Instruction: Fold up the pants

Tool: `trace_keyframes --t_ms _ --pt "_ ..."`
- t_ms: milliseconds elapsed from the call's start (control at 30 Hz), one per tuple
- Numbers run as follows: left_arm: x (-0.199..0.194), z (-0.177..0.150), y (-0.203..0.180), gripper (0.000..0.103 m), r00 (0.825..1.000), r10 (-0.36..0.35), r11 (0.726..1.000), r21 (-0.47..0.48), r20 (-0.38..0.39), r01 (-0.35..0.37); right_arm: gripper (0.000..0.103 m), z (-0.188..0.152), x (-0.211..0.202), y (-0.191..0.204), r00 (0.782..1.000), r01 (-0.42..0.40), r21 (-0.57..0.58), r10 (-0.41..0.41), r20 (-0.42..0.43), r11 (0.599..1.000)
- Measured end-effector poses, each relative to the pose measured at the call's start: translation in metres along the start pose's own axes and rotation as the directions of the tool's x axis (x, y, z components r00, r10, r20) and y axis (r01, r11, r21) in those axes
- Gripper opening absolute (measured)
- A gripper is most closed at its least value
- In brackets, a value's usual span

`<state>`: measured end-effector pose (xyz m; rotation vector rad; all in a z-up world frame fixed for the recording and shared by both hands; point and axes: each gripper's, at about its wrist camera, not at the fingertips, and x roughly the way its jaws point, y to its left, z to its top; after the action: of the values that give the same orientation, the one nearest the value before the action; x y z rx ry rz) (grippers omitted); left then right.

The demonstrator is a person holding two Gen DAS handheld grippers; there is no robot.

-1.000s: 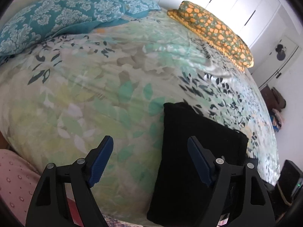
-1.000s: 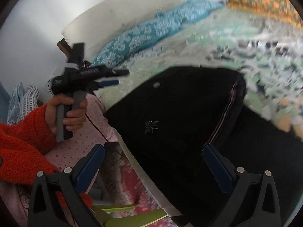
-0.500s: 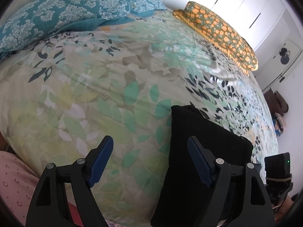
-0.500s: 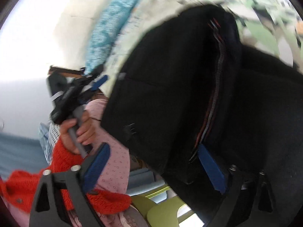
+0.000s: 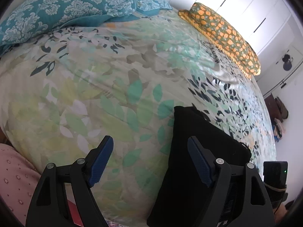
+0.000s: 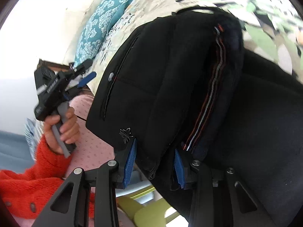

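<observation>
The black pants (image 5: 198, 151) lie folded at the near right of the bed, partly behind my left gripper's right finger. My left gripper (image 5: 150, 162) is open and empty, held above the floral bedspread (image 5: 106, 79) just left of the pants. In the right wrist view the pants (image 6: 170, 79) fill the frame, with a striped waistband edge (image 6: 212, 94) showing. My right gripper (image 6: 154, 163) is shut on the thick folded edge of the pants near the bed's edge. The left gripper (image 6: 83, 71) shows at the left, held in a hand.
Teal patterned pillows (image 5: 62, 11) lie at the bed's head. An orange-flowered pillow (image 5: 225, 34) lies at the far side, with white wardrobe doors (image 5: 250, 9) behind. The person's red sleeve (image 6: 24, 187) and pink clothing (image 6: 90, 151) are at the near edge, with a green chair (image 6: 149, 211) below.
My right gripper moved in to the pants' near edge, rolled, and closed on the folded layers. My left gripper drifted slightly left of the pants and stayed open.
</observation>
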<state>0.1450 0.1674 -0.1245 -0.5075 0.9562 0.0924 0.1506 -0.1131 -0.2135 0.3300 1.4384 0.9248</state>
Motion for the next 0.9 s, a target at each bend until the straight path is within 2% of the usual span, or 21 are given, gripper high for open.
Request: trace_keyframes --t_ms 67,200,333,433,667,833,900 --pt "0.003 -0.001 0.001 0.082 1.0 0.002 1.0 -0.001 -0.005 -0.002 0.035 -0.002 -0.001 0.006 1.0 0.016 -0.009 -0.016 0.021 1.0" --pt "0.009 -0.002 0.006 0.082 0.999 0.017 1.0 -0.02 -0.029 -0.018 0.024 -0.006 -0.013 0.019 0.996 0.042 -0.043 -0.039 0.077 0.998" --pt "0.009 0.0 0.012 0.082 1.0 0.012 0.999 -0.05 -0.028 -0.013 0.02 -0.005 -0.04 0.033 0.989 0.042 -0.068 -0.032 0.144 0.997" --pt "0.007 0.001 0.017 0.082 1.0 0.001 0.997 -0.082 -0.027 -0.003 0.019 -0.004 -0.07 0.045 0.979 0.021 -0.09 -0.002 0.203 0.996" --pt "-0.002 0.0 0.017 0.082 1.0 -0.018 0.996 -0.086 -0.012 0.017 0.018 -0.02 -0.145 0.066 0.958 0.058 -0.149 -0.013 0.286 0.987" --pt "-0.006 -0.002 0.009 0.082 0.999 -0.032 0.998 -0.053 -0.005 0.032 0.018 -0.05 -0.178 0.062 0.943 0.095 -0.118 -0.051 0.33 0.988" --pt "-0.007 -0.003 0.005 0.082 0.999 -0.04 0.999 -0.037 -0.006 0.039 0.018 -0.063 -0.192 0.047 0.935 0.111 -0.079 -0.077 0.347 0.991"
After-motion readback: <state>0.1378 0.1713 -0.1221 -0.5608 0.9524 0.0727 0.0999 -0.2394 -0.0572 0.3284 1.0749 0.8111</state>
